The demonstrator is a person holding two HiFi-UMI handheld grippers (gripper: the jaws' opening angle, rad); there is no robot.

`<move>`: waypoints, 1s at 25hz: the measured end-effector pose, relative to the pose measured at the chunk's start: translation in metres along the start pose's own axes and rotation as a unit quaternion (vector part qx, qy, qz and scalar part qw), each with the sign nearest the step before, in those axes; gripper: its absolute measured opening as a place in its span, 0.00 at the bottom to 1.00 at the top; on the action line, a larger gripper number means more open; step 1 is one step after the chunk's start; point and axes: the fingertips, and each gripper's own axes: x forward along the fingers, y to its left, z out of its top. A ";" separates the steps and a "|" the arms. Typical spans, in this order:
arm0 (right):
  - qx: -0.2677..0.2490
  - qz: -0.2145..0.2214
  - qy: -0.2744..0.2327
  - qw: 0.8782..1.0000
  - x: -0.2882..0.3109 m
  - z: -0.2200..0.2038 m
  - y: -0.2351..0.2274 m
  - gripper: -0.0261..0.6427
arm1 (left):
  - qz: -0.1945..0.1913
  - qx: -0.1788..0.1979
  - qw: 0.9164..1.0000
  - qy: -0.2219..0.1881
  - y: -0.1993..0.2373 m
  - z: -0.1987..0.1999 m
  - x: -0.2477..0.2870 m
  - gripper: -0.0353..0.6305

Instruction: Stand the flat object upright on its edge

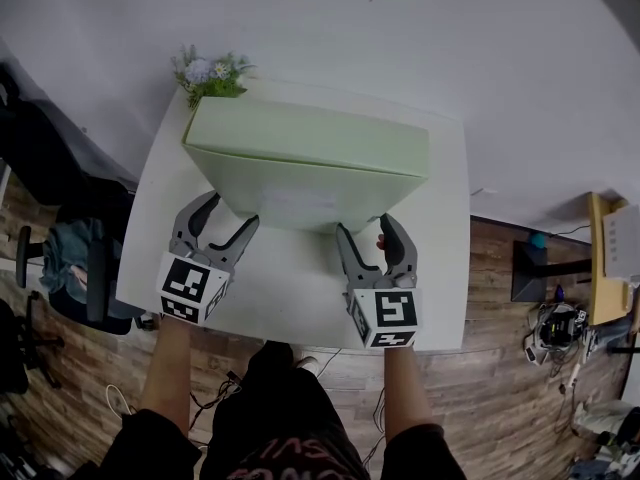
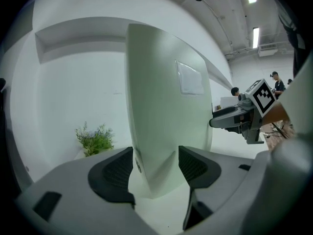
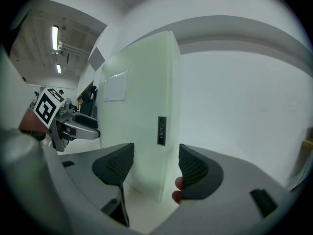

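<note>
A pale green flat box [image 1: 305, 138] stands upright on its long edge on the white table [image 1: 290, 298], its broad labelled face [image 1: 300, 203] turned towards me. My left gripper [image 1: 230, 211] is open, its jaws either side of the box's near-left bottom corner [image 2: 156, 146] with a gap on each side. My right gripper [image 1: 365, 226] is also open, straddling the near-right vertical edge [image 3: 164, 131], which carries a small dark tag. In the left gripper view the left gripper [image 2: 155, 168] frames the box; in the right gripper view the right gripper [image 3: 155, 165] does the same.
A small potted plant [image 1: 210, 73] stands at the table's far-left corner, behind the box. An office chair [image 1: 70, 268] sits left of the table and a yellow stand [image 1: 600, 258] to the right, both on the wooden floor.
</note>
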 end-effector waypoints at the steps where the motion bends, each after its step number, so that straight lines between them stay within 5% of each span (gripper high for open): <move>1: 0.007 -0.002 0.000 1.000 -0.002 0.001 -0.002 0.45 | 0.002 -0.003 1.000 0.001 0.000 0.000 -0.002 0.49; 17: 0.027 -0.002 0.015 1.000 -0.068 0.035 -0.005 0.45 | 0.029 -0.036 0.999 0.008 -0.023 0.035 -0.063 0.47; 25: 0.038 -0.012 0.000 0.999 -0.112 0.075 -0.004 0.26 | 0.052 -0.048 0.997 -0.009 -0.038 0.075 -0.102 0.34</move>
